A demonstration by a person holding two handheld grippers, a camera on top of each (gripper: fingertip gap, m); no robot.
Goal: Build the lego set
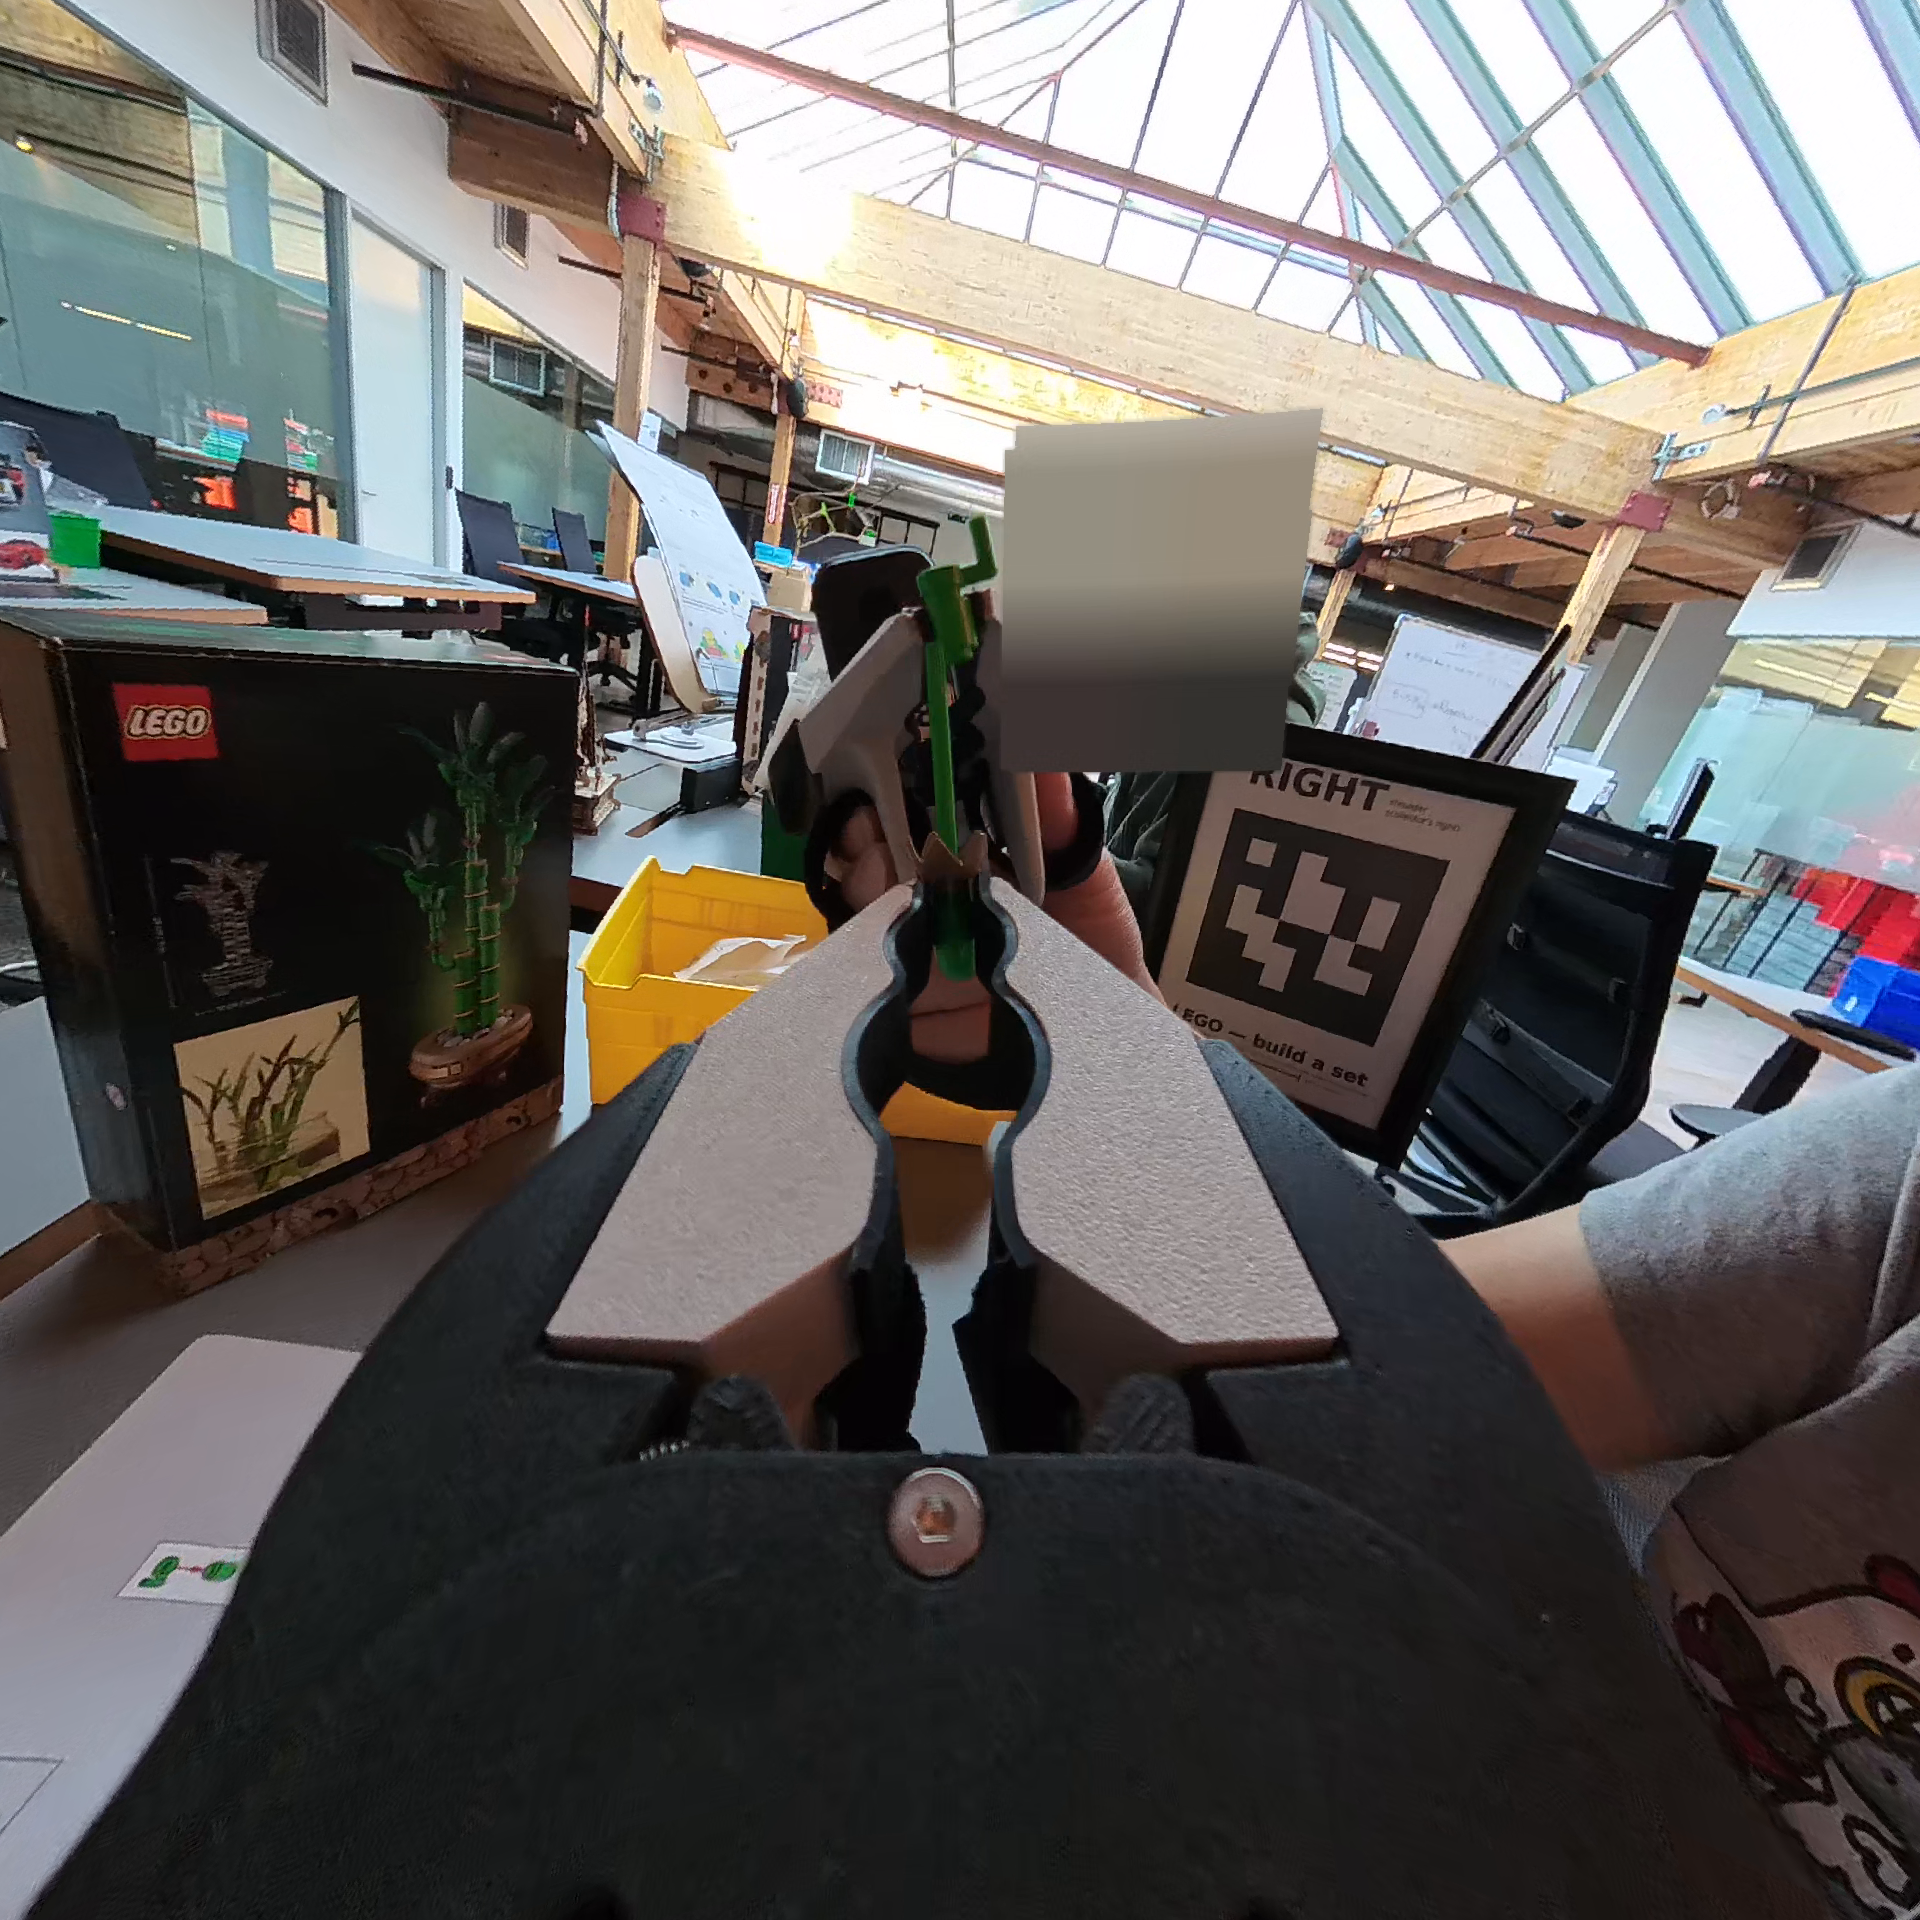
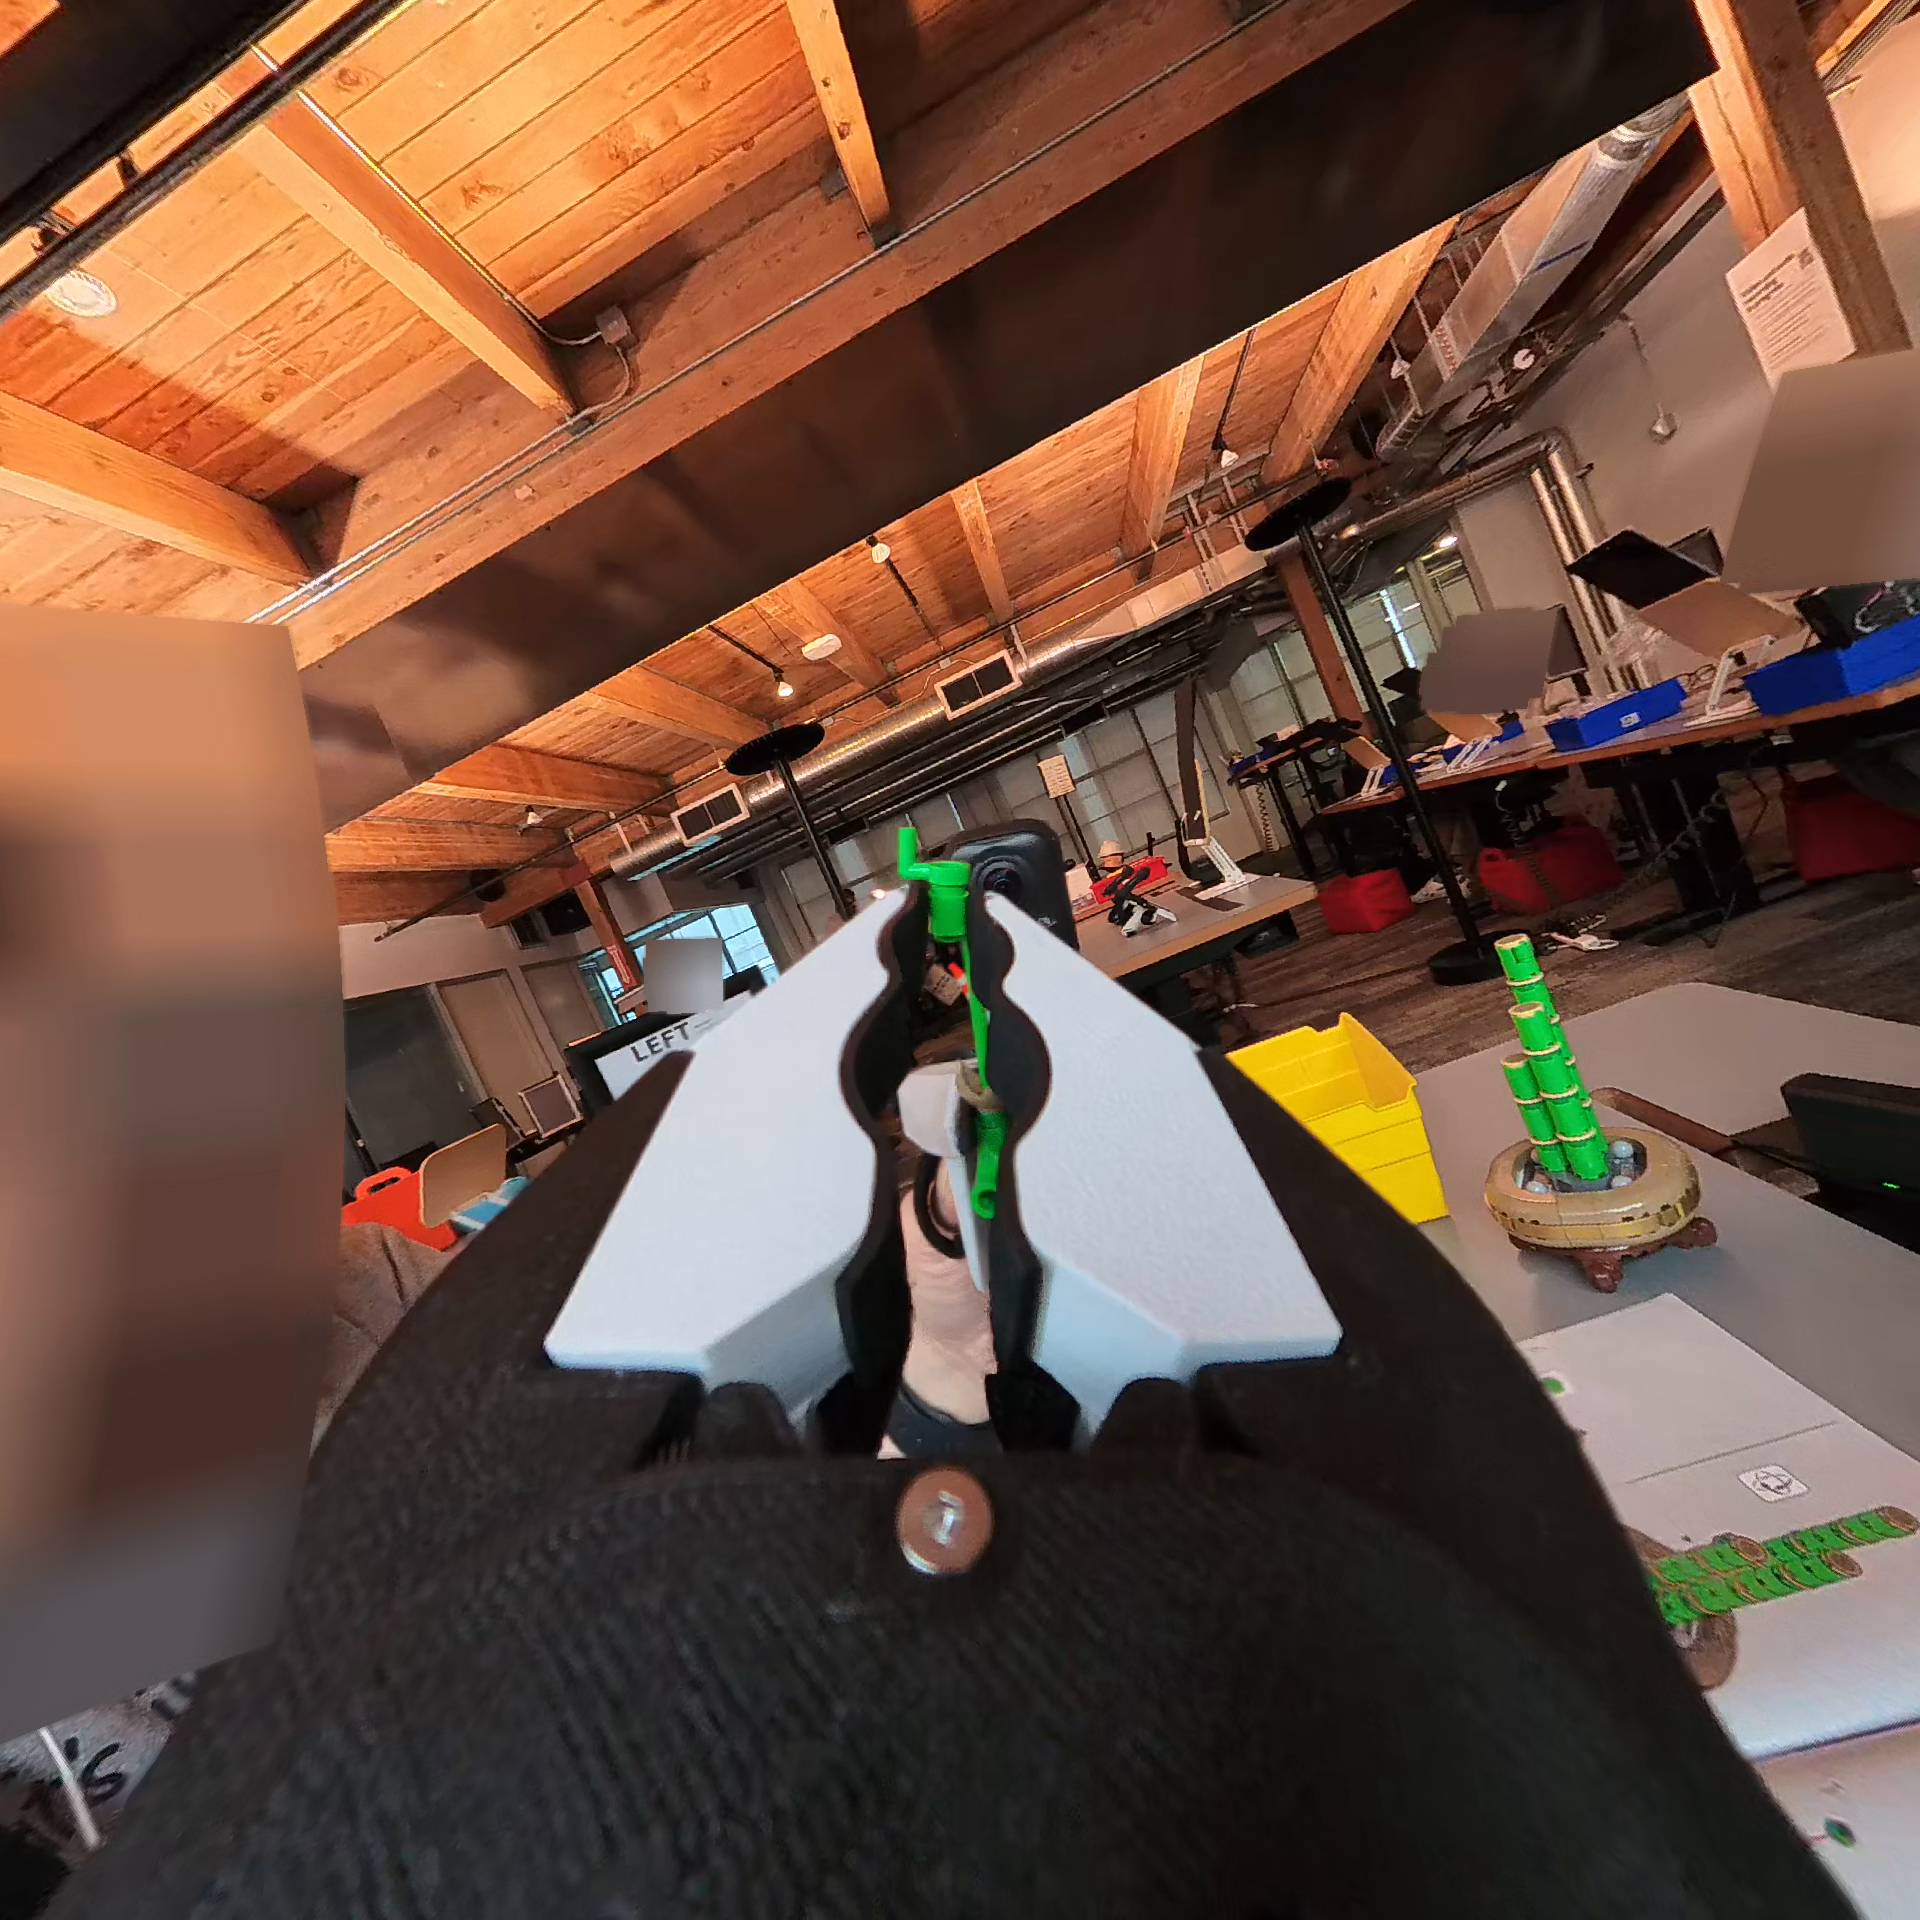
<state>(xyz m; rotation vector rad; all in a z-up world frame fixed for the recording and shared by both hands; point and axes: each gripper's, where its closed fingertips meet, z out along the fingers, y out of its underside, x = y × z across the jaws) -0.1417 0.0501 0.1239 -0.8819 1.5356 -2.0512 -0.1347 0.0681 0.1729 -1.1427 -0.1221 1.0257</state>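
A thin green lego stem (image 1: 943, 748) with a small tan collar (image 1: 958, 854) near its lower end is held in the air between both grippers. My left gripper (image 1: 951, 899) is shut on the stem's lower end. My right gripper (image 1: 951, 629) faces it and grips the stem's top, which has a small crank-shaped tip. In the right wrist view, my right gripper (image 2: 945, 906) is shut on the top of the stem (image 2: 977, 1023). A partly built green bamboo stalk on a gold round base (image 2: 1558, 1127) stands on the table to the right.
The lego box (image 1: 301, 935) stands at the left. A yellow bin (image 1: 675, 966) sits behind the grippers and also shows in the right wrist view (image 2: 1340, 1101). A framed marker sign (image 1: 1340, 925) stands at the right. The open instruction booklet (image 2: 1714, 1507) lies on the table. Spacing between my two grippers at the tips: around 5 cm.
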